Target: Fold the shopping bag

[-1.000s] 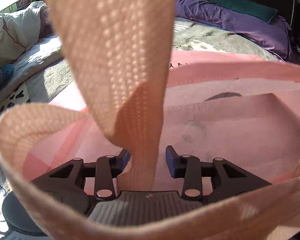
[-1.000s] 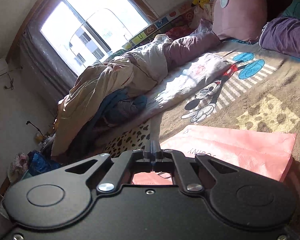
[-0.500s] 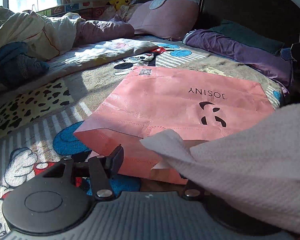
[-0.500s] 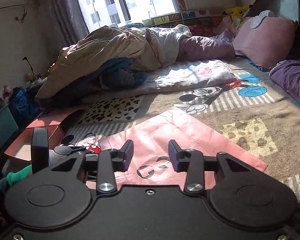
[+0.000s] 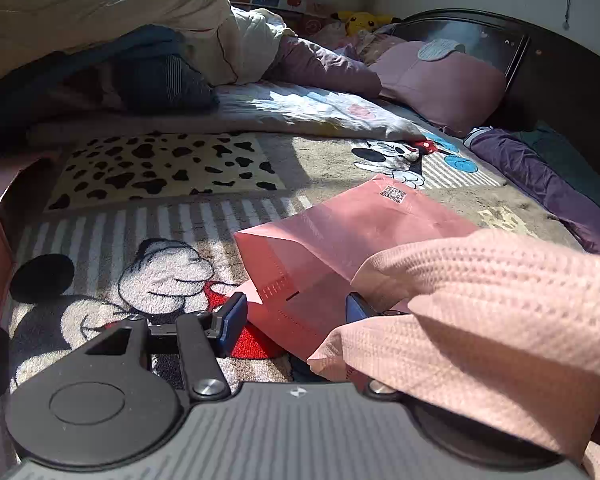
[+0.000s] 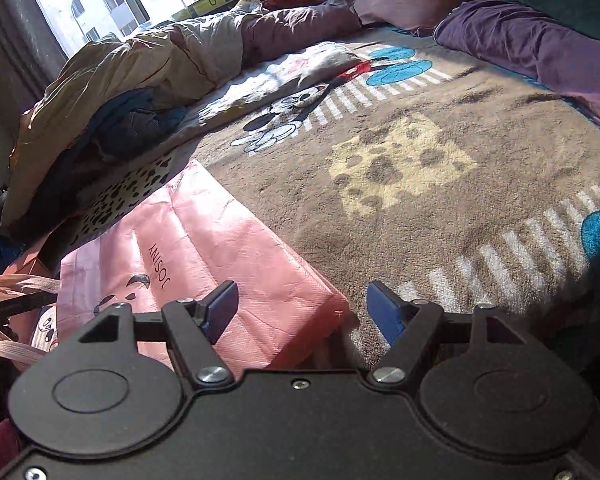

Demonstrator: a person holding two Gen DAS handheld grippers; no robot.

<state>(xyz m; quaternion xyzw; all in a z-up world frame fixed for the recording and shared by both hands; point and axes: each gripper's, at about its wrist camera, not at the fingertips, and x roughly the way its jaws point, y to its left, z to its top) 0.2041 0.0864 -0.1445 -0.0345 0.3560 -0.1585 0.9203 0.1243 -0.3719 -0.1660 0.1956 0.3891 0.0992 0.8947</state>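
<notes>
The pink shopping bag lay flat on the cartoon-print blanket near the bed's front edge, its printed side up. The right gripper hovered over the bag's near corner with its 2 fingers spread wide and nothing between them. The left gripper also stood open and empty at the bag's mouth end, but a woven pink handle strap draped across its right side, hiding most of that finger. A heaped duvet ran along the far edge, with a pink pillow and purple bedding toward the headboard.
</notes>
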